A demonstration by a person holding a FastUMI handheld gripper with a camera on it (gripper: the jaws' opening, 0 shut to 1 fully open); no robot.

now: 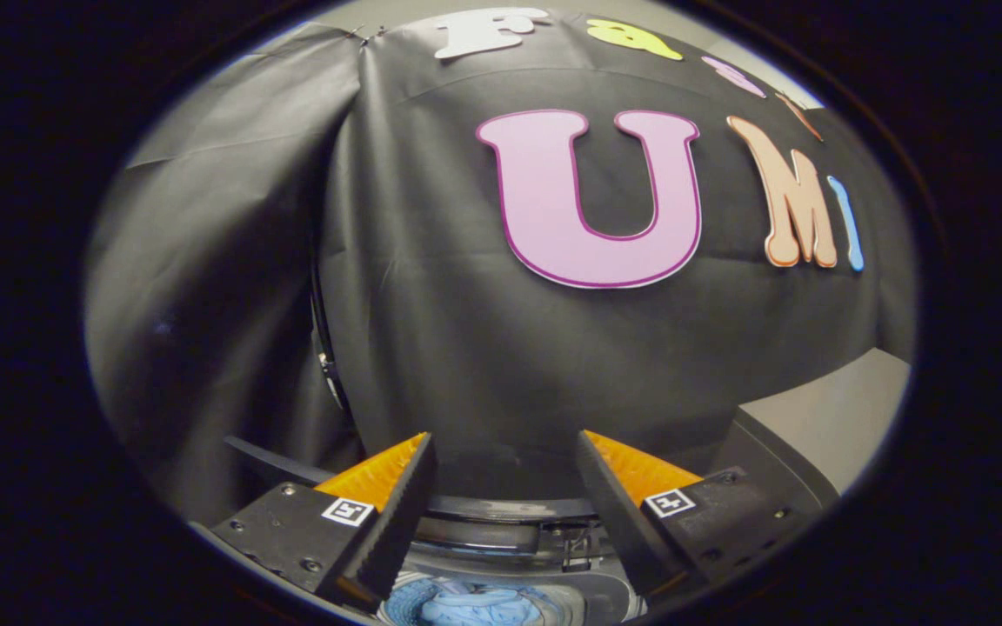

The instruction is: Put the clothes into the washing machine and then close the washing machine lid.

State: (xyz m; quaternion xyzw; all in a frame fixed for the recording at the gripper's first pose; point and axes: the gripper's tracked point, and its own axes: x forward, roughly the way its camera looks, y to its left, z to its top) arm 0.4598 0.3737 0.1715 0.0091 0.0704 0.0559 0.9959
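The gripper (505, 461) is nearest, its two fingers spread wide with nothing between them. Below and between the fingers, the washing machine (510, 535) shows its open mouth, and blue clothes (475, 604) lie inside the drum. Just above the machine's rim the booth's black cloth wall (431, 348) rises, and a grey surface (831, 426) lies beside the machine.

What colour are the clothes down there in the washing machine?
Blue, light and darker mixed. The clothes show in the gripper view, between the open hand-held gripper's fingers.
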